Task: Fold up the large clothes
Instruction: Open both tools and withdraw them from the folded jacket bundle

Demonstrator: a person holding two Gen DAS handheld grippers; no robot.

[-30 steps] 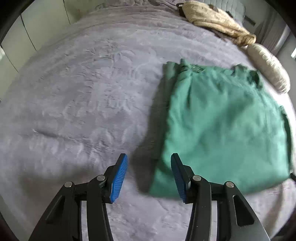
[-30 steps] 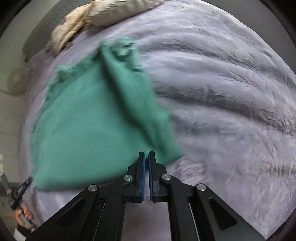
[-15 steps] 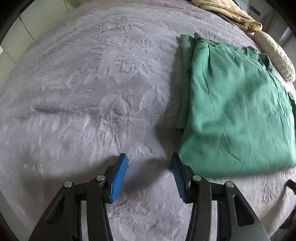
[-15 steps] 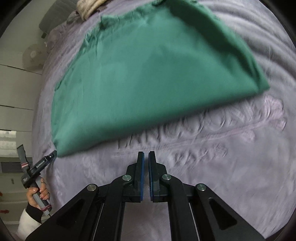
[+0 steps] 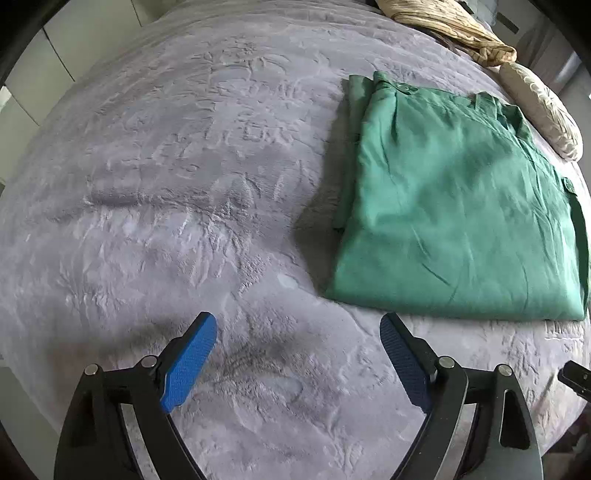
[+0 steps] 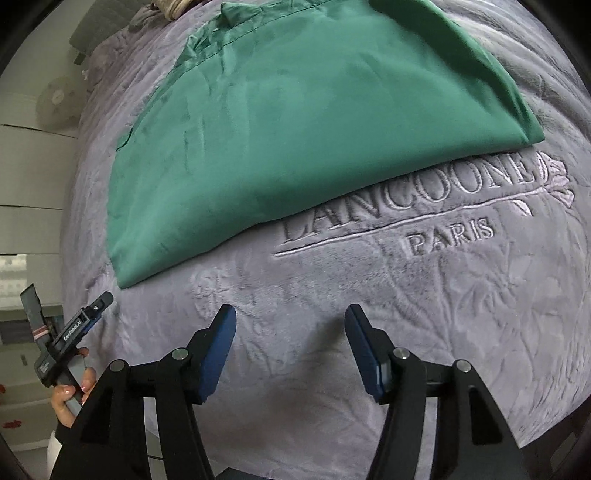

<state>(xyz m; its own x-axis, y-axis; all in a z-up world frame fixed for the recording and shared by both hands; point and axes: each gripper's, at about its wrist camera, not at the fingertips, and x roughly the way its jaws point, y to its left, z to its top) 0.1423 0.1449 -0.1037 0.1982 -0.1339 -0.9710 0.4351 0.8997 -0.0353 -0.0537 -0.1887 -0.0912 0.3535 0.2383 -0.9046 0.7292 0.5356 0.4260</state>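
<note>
A green garment (image 5: 454,206) lies folded flat on the grey bed blanket (image 5: 184,184), at the right of the left wrist view. It fills the upper middle of the right wrist view (image 6: 303,118). My left gripper (image 5: 297,332) is open and empty, above bare blanket short of the garment's near edge. My right gripper (image 6: 290,321) is open and empty, above the blanket in front of the garment's folded edge. The left gripper also shows at the far left of the right wrist view (image 6: 99,302), held in a hand.
Embroidered lettering (image 6: 424,206) marks the blanket just in front of the garment. A beige crumpled cloth (image 5: 454,29) and a cream pillow (image 5: 543,107) lie at the bed's far end. White cabinets (image 6: 29,184) stand beside the bed.
My right gripper has opened and drawn back from the garment, which settled flat after the fold. My left gripper has opened wider and pulled back toward the bed's near edge.
</note>
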